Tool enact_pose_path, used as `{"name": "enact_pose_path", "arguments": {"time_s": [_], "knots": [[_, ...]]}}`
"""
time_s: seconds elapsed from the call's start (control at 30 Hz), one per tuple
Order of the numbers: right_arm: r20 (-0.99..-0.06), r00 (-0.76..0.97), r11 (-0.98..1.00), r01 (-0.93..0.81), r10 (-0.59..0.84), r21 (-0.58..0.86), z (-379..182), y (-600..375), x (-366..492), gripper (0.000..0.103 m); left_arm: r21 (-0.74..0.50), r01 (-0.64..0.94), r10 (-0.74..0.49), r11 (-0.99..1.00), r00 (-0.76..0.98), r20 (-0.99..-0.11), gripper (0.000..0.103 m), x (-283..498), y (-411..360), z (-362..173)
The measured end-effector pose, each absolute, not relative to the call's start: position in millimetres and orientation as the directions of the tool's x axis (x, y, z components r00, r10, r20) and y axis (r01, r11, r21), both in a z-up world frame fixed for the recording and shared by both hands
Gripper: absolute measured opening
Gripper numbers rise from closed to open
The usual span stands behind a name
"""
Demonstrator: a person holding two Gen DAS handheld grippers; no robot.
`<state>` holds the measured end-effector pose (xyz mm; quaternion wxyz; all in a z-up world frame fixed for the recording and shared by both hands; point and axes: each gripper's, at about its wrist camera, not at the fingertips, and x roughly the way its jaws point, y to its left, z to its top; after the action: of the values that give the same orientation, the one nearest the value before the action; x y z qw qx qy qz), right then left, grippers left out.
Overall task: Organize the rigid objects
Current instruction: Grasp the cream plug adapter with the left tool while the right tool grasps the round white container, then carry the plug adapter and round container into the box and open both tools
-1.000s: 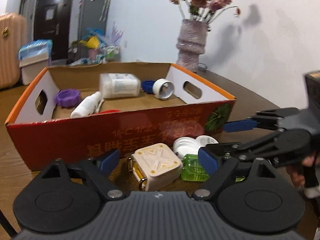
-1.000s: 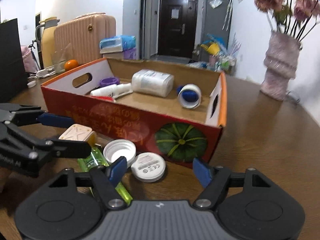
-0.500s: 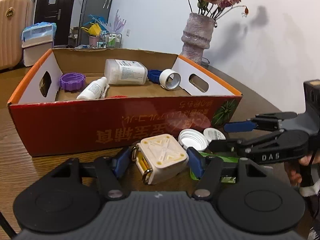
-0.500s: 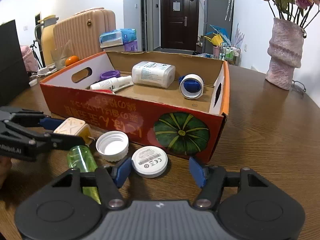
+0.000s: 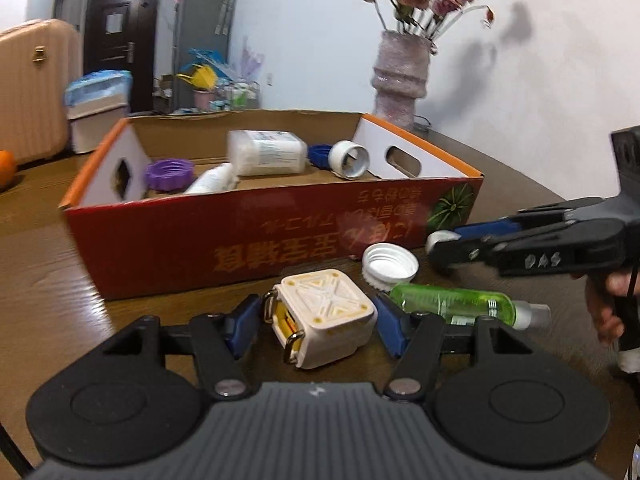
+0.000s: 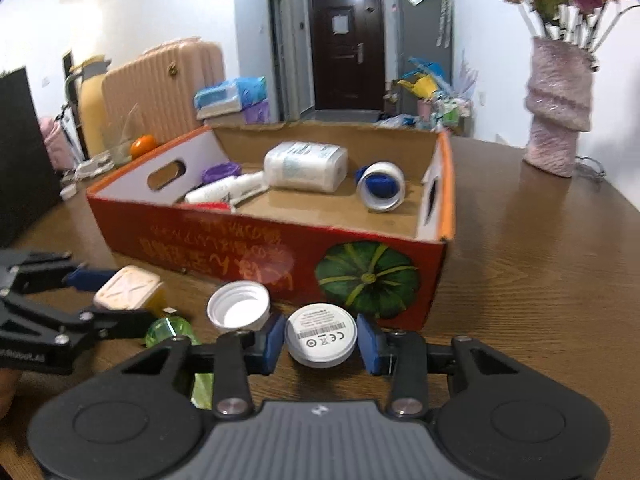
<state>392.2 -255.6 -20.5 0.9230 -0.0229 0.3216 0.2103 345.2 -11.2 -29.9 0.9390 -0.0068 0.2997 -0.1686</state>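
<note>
Left gripper (image 5: 316, 322) first: its jaws have just been closing and now sit on either side of the cream square case (image 5: 326, 318), blue pads (image 5: 386, 326) against its flanks as far as the left wrist view shows, so call it a clamp on the case, which appears to rest on the tabletop (image 5: 48, 280) just in front of the carton. Right gripper (image 6: 320, 346): its jaws have also been closing, and the white round disc (image 6: 321, 334) with the printed label sits squarely between the pads (image 6: 269, 340); the near pad looks to be touching, the far one shows a sliver of gap, so contact is not yet certain and the grip reads as unfinished.

Outward from there: an upturned white screw cap (image 6: 239, 311) lies just beside the disc, close enough to get nudged, and a green bottle (image 5: 456, 305) lies on its side between the two tools. Behind them stands the red cardboard box (image 6: 256, 242), already holding a white jar (image 6: 306, 166), a purple lid (image 5: 169, 174), a white tube (image 6: 226, 192) and a white ring with a blue cap (image 6: 380, 188).

To do this step well, the right hand should finish squeezing across the disc's widest line before lifting, since a thin round edge can squirt out. Both loads then need to rise clear of the box's front wall, one hand at a time, so that the tools do not cross above the bottle
</note>
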Motion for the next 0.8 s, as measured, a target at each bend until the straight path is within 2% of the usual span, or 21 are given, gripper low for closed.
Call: {"name": "enact_pose_path", "arguments": {"time_s": [0.33,0.8], "knots": [[-0.506,0.783,0.925,-0.370,0.362,0.089,17.3,-260.8,328.5,0.039,-0.150,0.190,-0.240,0.970,0.842,-0.484,0.062,273.2,26.0,3.5],[-0.412,0.800,0.897,-0.422,0.435,0.129,31.8,-235.5,211.2,0.039,-0.111,0.181,-0.210,0.977,0.907,-0.365,0.062,172.6,36.2,37.3]]}}
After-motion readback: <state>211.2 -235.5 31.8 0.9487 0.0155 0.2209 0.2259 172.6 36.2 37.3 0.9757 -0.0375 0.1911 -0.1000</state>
